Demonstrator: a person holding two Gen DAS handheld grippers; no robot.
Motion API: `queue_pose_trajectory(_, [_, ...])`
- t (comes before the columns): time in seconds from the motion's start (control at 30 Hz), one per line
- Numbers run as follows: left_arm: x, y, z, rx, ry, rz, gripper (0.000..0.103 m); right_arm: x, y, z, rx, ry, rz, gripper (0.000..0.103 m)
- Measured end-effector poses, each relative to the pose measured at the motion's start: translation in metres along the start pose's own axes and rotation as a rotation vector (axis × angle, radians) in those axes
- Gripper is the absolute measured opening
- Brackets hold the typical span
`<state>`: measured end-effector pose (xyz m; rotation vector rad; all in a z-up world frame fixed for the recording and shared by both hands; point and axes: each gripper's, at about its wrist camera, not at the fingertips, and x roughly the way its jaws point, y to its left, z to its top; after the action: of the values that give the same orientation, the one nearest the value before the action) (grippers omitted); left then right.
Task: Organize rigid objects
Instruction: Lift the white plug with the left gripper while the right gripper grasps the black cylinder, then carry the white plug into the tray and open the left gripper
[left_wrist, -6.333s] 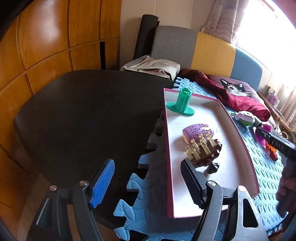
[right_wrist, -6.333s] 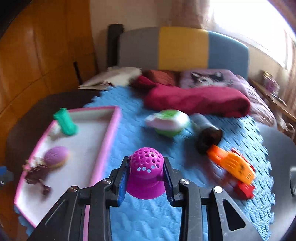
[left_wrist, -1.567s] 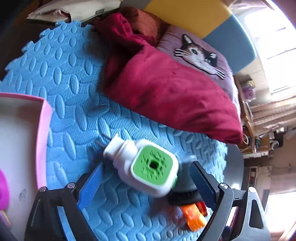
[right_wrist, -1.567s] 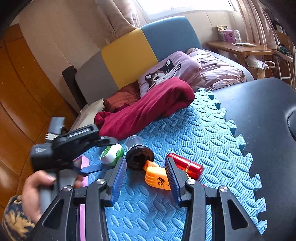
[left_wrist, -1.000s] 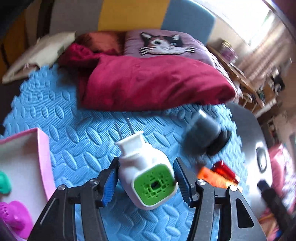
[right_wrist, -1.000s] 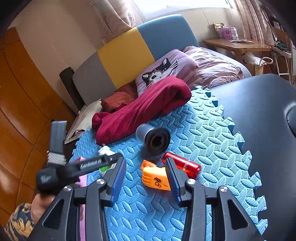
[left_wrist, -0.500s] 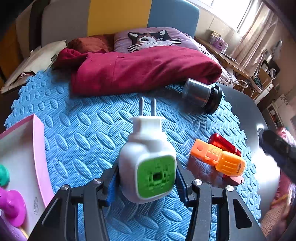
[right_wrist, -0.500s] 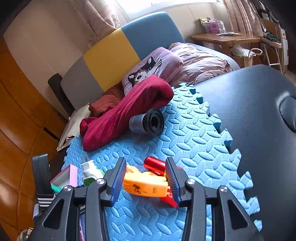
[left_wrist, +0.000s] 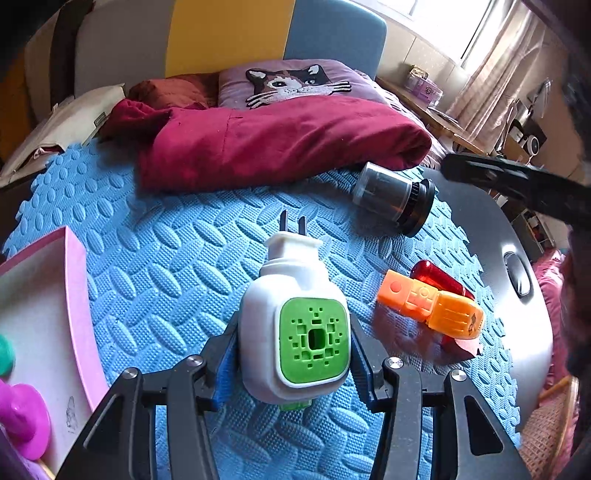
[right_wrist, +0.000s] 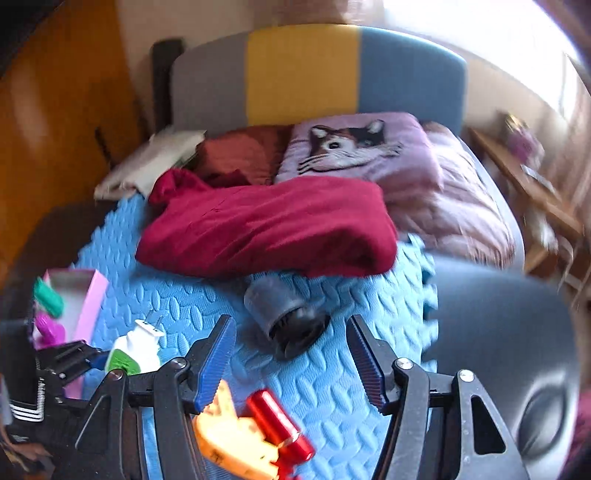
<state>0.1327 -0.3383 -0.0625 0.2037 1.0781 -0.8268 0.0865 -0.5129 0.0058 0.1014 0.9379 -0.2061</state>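
The left hand-held gripper (left_wrist: 293, 369) clamps the light, rigid, smooth-sided white plug-in unit (left_wrist: 293, 332) across its flat flanks, while the right hand-held gripper (right_wrist: 291, 354), jaws just widened and empty, frames the dark cylinder (right_wrist: 284, 314), likely to roll.

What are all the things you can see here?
plug-in device: 1, white with a green face, between the left hand-held gripper's pads
dark cylinder: 1, black-grey, lying on the mat by the red cloth
orange toy: 1, orange, on the mat
red cylinder: 1, red, right behind the orange toy
tray: 1, pink rim, at the mat's left edge
magenta piece: 1, in the tray
foam mat: 1, blue
red cloth: 1, dark red, at the mat's far edge
cat pillow: 1, purple, behind the cloth
left hand-held gripper: 1, black, closed on the plug-in device
right hand-held gripper: 1, black, jaws just opening, empty
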Motion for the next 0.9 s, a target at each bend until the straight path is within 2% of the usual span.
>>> queue_pose_trajectory(0.1, [-0.002,0.002,-0.002,-0.003,-0.003,-0.011,0.052,0.022,0.016,0.013,-0.122,0.07,-0.019,0.063])
queue_pose_trajectory(0.23, [-0.004,0.004,-0.004,-0.014,-0.006,-0.019,0.052,0.069,0.029,0.015,-0.201,0.205,-0.085,0.063])
queue_pose_trajectory(0.3, [-0.004,0.005,-0.005,-0.022,-0.007,-0.027,0.052,0.088,0.032,0.006,-0.221,0.268,-0.127,0.045])
queue_pose_trajectory(0.33, [-0.005,0.006,-0.006,-0.026,-0.007,-0.03,0.052,0.091,0.033,0.002,-0.222,0.274,-0.135,0.044])
queue_pose_trajectory(0.4, [-0.007,0.007,-0.007,-0.029,-0.011,-0.036,0.052,0.084,0.033,-0.004,-0.214,0.219,-0.146,0.044])
queue_pose_trajectory(0.63, [-0.024,0.0,-0.016,-0.016,-0.06,-0.063,0.052,0.054,0.016,-0.015,-0.062,0.109,-0.141,0.043])
queue_pose_trajectory(0.8, [-0.047,-0.006,-0.023,-0.014,-0.098,-0.074,0.052,0.012,0.013,-0.021,0.02,-0.029,-0.164,0.043])
queue_pose_trajectory(0.9, [-0.064,-0.006,-0.028,-0.024,-0.122,-0.079,0.052,-0.02,0.017,-0.026,0.065,-0.117,-0.138,0.043])
